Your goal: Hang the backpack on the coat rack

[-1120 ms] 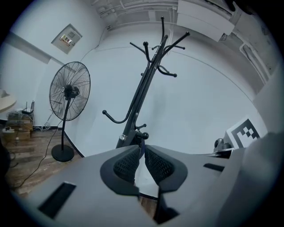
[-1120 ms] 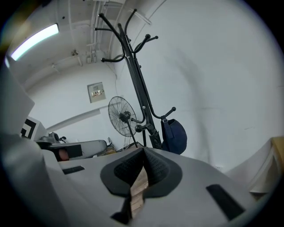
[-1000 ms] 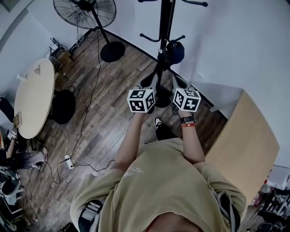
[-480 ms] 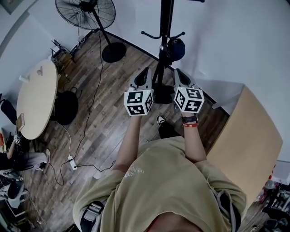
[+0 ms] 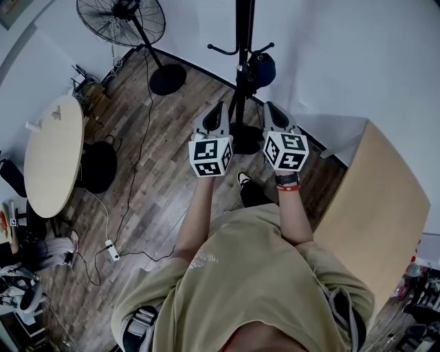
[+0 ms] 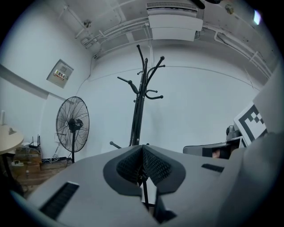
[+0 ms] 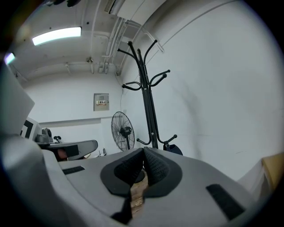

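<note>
Coat rack (image 5: 244,41) stands against the white wall in the corner of the room, its black pole rising from a dark round base on the wooden floor (image 5: 158,179). A dark rounded bag (image 5: 265,69) hangs from one of its low hooks, just right of the pole. It is too small to tell whether it is a backpack. The person faces the rack with both arms stretched forward. The left gripper (image 5: 220,106) and the right gripper (image 5: 269,107) are held side by side at the same height, one on each side of the pole's foot, near it but not touching. In the left gripper view the rack (image 6: 141,97) rises straight ahead and the gripper (image 6: 143,148) has its ribbed pads pressed together with nothing between them. The right gripper (image 7: 143,153) is likewise closed and empty, with the rack (image 7: 148,111) and the bag (image 7: 174,150) beyond it. A standing fan (image 5: 120,19) is left of the rack, and a round desk (image 5: 53,155) stands farther left.
</note>
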`<state>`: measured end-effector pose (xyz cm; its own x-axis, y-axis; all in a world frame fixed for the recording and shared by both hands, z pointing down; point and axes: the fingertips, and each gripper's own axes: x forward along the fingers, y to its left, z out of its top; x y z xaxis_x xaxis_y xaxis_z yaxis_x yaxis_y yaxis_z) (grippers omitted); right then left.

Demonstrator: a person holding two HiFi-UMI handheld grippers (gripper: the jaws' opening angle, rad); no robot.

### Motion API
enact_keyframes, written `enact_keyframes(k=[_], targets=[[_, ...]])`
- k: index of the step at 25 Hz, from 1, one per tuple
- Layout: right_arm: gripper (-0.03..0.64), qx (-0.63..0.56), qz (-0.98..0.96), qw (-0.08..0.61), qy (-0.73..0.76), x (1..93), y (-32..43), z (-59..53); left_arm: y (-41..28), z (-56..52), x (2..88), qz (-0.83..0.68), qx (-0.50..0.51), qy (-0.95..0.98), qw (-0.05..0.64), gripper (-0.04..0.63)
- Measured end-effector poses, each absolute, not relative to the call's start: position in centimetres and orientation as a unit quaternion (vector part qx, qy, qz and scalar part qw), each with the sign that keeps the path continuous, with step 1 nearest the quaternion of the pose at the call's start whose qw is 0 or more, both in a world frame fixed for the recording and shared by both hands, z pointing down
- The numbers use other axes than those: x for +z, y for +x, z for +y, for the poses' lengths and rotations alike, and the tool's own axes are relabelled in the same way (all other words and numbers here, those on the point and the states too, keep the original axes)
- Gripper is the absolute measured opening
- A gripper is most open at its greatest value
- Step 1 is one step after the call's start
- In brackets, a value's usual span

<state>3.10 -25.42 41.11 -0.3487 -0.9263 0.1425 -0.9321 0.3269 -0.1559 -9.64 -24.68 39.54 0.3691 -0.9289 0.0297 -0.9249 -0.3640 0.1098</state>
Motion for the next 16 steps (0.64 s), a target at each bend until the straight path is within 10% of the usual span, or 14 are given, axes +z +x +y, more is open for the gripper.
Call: enact_keyframes(k=[16], targets=[[0.015, 0.122, -0.809, 0.044, 0.574, 45.1, 5.1, -32.4, -7.5, -31.5, 44.0, -0.548, 0.006, 0.831, 0.089, 0.025]])
